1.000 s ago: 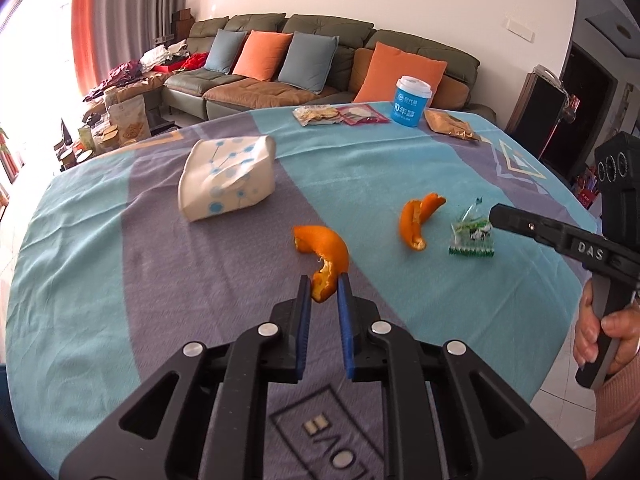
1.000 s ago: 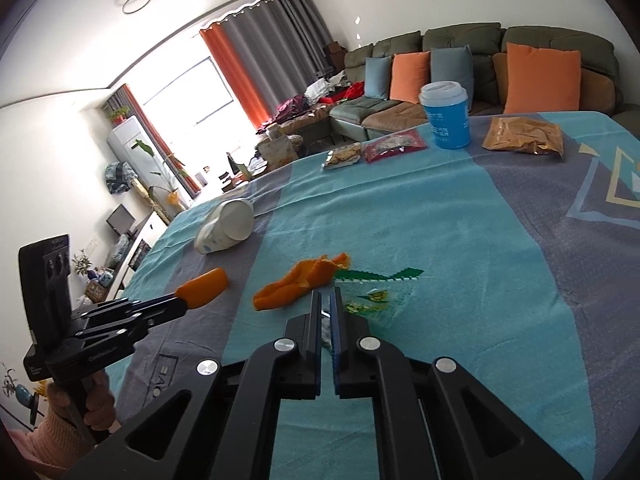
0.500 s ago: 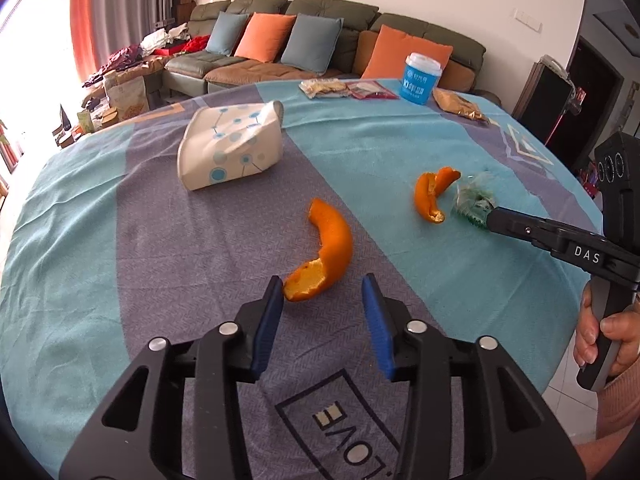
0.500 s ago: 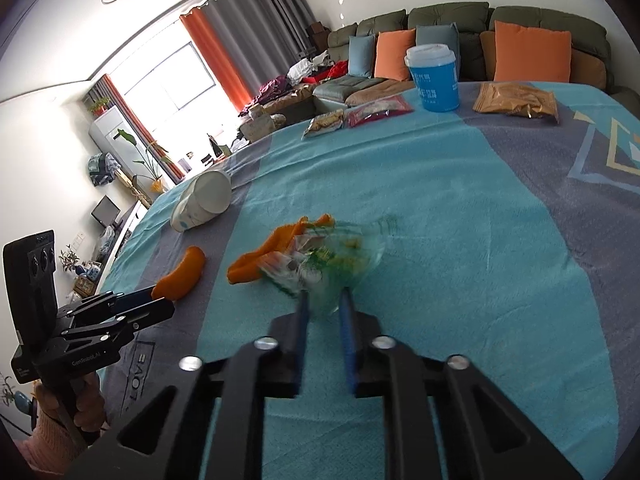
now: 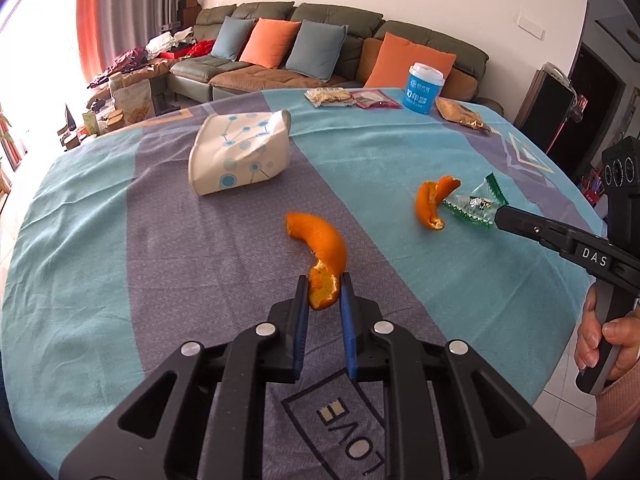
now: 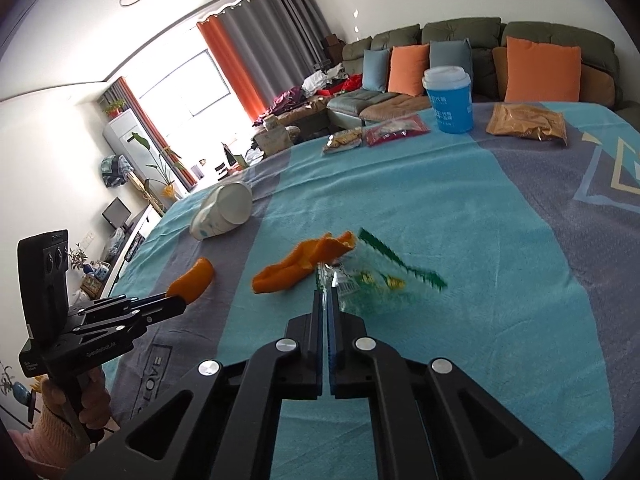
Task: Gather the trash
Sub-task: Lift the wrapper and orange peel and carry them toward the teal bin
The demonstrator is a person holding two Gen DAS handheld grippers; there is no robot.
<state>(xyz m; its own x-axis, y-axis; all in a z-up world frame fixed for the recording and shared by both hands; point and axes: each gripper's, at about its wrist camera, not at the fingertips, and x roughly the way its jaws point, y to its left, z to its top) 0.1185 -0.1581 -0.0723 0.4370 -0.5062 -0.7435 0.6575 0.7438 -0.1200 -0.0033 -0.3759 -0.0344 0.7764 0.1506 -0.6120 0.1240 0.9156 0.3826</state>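
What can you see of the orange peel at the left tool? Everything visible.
The orange peel is a curved strip, bright orange skin outside, paler ragged pith at its near torn end. That end sits between the blue pads of the left tool, whose jaws are closing on it. The rest arcs away over the grey band of the tablecloth. Whether the far tip touches the cloth is unclear.

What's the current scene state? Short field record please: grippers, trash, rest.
left gripper: closing on the near end of a curved orange peel strip
right gripper: shut on a clear green-edged plastic wrapper
loose trash: second orange peel piece, beside the wrapper
other: crumpled white dotted paper cup; blue lidded cup
surface: teal and purple tablecloth
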